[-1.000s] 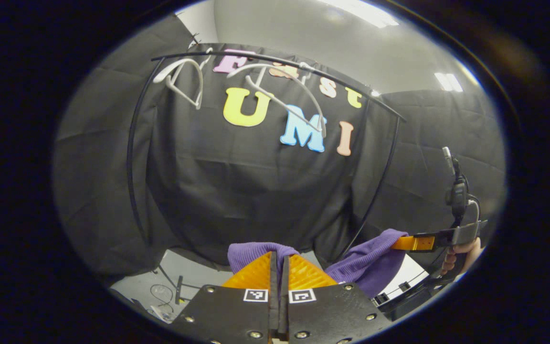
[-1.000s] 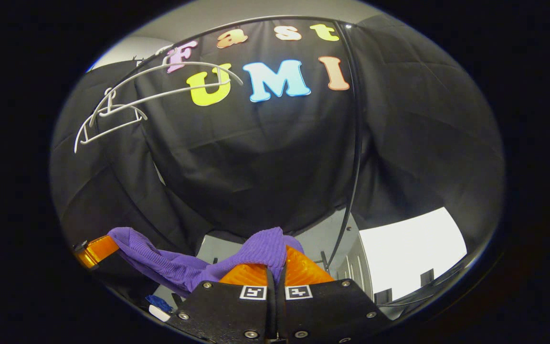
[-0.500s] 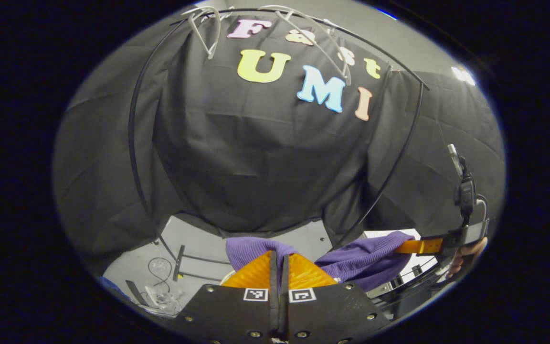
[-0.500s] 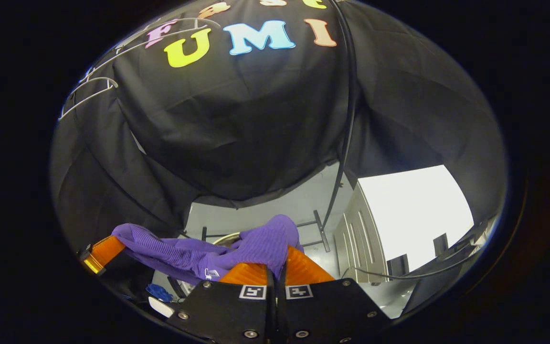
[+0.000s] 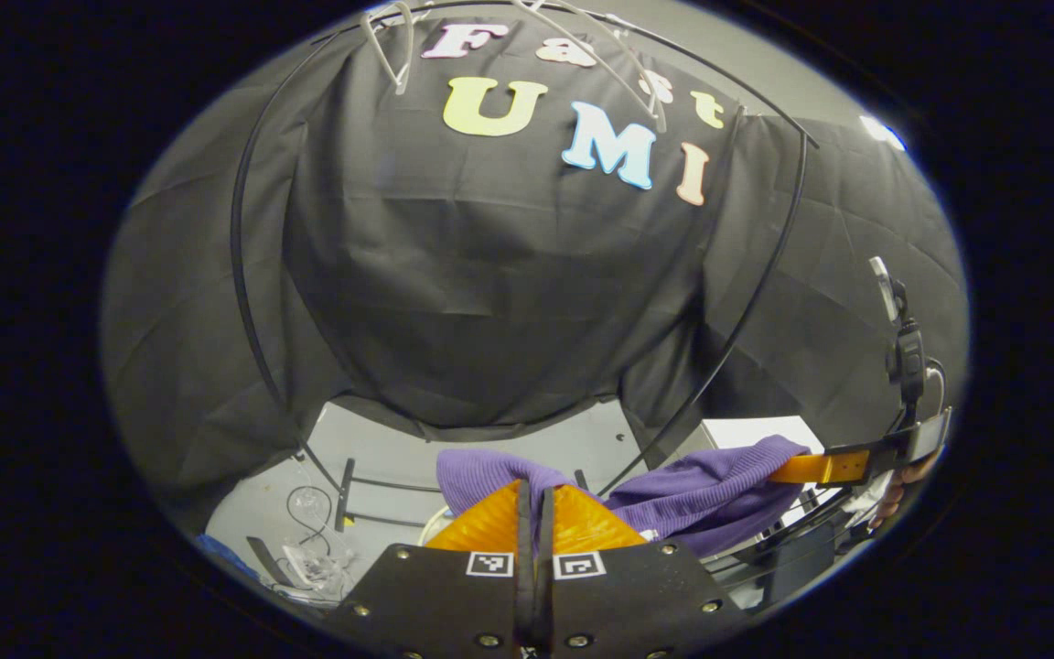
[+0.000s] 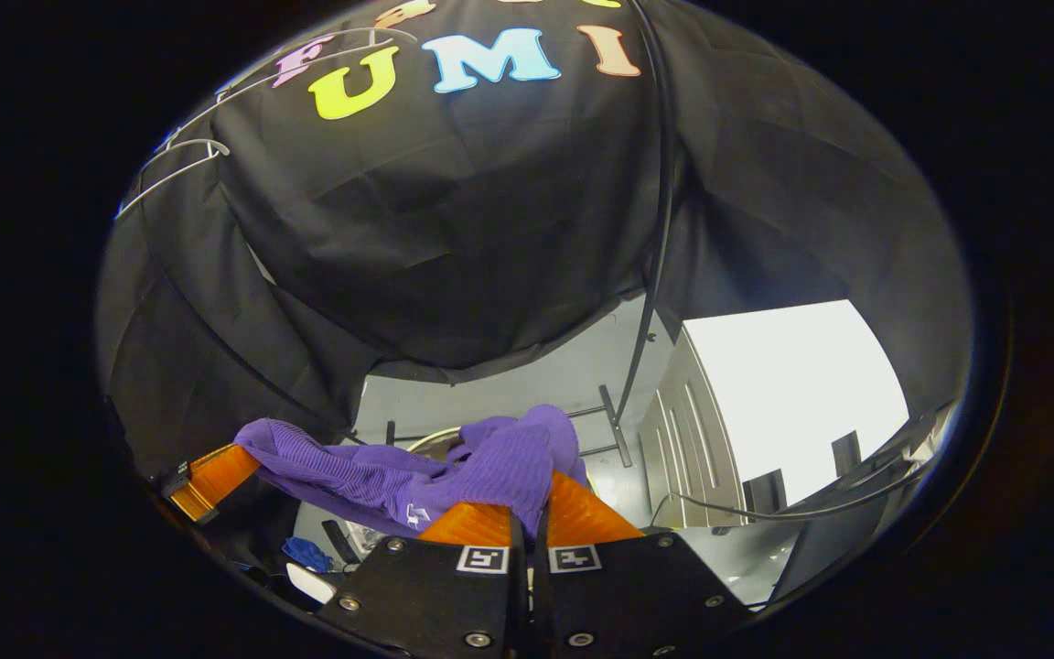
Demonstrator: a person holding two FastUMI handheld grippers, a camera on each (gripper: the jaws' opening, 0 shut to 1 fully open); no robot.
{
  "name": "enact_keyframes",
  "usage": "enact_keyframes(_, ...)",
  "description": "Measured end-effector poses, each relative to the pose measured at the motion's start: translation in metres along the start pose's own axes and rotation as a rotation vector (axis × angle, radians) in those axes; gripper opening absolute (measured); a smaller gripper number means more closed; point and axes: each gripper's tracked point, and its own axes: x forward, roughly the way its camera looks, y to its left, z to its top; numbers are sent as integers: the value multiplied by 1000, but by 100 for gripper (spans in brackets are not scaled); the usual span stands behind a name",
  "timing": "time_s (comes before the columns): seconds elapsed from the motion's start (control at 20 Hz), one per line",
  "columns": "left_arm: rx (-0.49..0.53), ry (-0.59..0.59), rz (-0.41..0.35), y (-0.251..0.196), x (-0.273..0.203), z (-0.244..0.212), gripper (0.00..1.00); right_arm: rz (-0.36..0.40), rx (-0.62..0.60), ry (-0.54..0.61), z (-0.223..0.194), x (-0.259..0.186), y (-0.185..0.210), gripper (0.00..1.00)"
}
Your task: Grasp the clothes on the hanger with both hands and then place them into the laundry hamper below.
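Left tool [image 5: 534, 499] is clamped on the purple garment [image 5: 692, 490], right tool [image 6: 527, 503] pinching its other end, cloth slung between them. Bare white hangers [image 5: 609, 64] ride the black rail [image 5: 765, 275] well above the garment. A small white tag [image 6: 413, 517] on the cloth is unreadable.

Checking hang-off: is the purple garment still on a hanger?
No: the purple garment hangs between the two hand-held grippers, while the hangers above are bare.
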Motion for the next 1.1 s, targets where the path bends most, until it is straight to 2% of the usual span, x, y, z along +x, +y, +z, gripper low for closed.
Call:
enact_keyframes(0.2,14,14,2,0,3,5,1,2,1,19,-7,-2,5,4)
enact_keyframes(0.4,-13,54,50,15,0,-6,3,66,0,66,-20,-7,20,10)
enact_keyframes(0.45,-21,47,56,19,-5,-6,7,84,4,78,-22,-10,23,24)
enact_keyframes(0.6,-68,-9,91,26,-24,12,60,111,-18,64,-19,-26,30,92)
enact_keyframes(0.65,-70,-22,102,27,-27,17,77,108,-34,47,-12,-33,28,98)
enact_keyframes(0.7,-58,-30,118,28,-34,23,94,110,-49,17,-4,-41,27,96)
enact_keyframes(0.85,2,-105,140,32,-60,49,92,107,-68,-109,36,-71,21,96)
enact_keyframes(1.05,56,-233,131,18,-97,118,90,70,-55,-343,106,-121,6,95)
enact_keyframes(1.1,72,-273,130,14,-107,135,92,63,-51,-405,123,-131,3,95)
